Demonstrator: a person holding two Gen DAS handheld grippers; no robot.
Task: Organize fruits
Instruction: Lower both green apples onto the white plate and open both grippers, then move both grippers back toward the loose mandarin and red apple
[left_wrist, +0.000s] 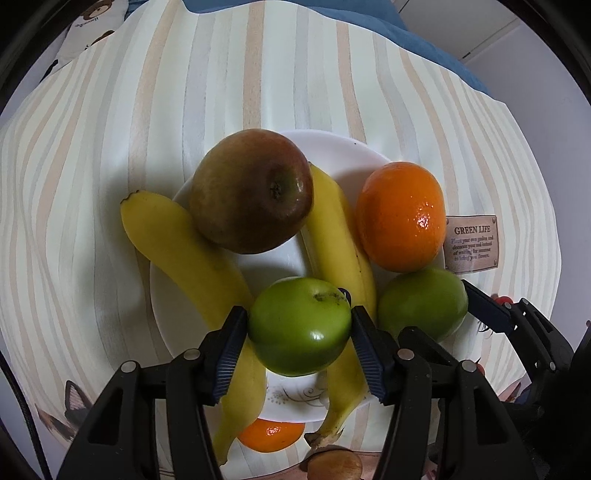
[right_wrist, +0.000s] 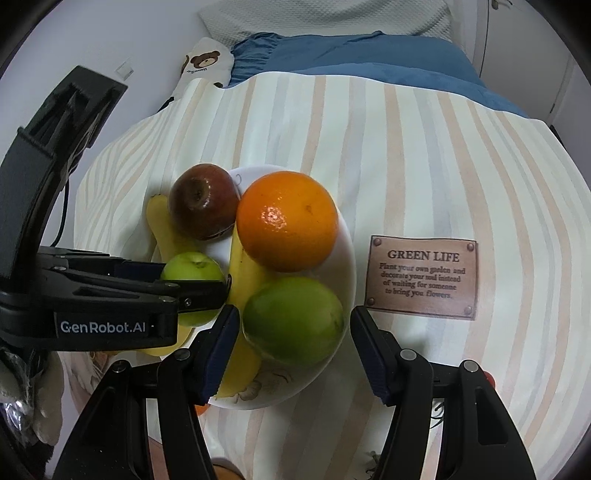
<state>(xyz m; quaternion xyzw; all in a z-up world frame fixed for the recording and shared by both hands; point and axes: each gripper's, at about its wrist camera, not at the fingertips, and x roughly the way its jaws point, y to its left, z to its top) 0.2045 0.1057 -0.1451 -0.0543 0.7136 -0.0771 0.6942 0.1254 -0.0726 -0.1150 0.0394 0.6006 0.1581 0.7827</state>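
Note:
A white plate (left_wrist: 347, 155) (right_wrist: 349, 254) on a striped cloth carries a red-brown apple (left_wrist: 251, 192) (right_wrist: 203, 206), two bananas (left_wrist: 173, 236) (left_wrist: 336, 236) and a large orange (left_wrist: 400, 218) (right_wrist: 288, 221). My left gripper (left_wrist: 299, 332) (right_wrist: 195, 280) points down over the plate's near side, shut on a small green apple (left_wrist: 299, 325) (right_wrist: 192, 267) that rests between the bananas. My right gripper (right_wrist: 295, 325) (left_wrist: 436, 310) is shut on a bigger green apple (right_wrist: 291, 321) (left_wrist: 423, 302) at the plate's right rim, below the orange. A second orange (left_wrist: 271, 437) peeks from under the plate's near edge.
A brown "GREEN LIFE" label (right_wrist: 421, 277) (left_wrist: 472, 243) is sewn on the striped cloth (right_wrist: 406, 166) right of the plate. Blue bedding (right_wrist: 351, 55) and a bear-print pillow (right_wrist: 203, 61) lie beyond the cloth. A brown round object (left_wrist: 334, 465) sits at the near edge.

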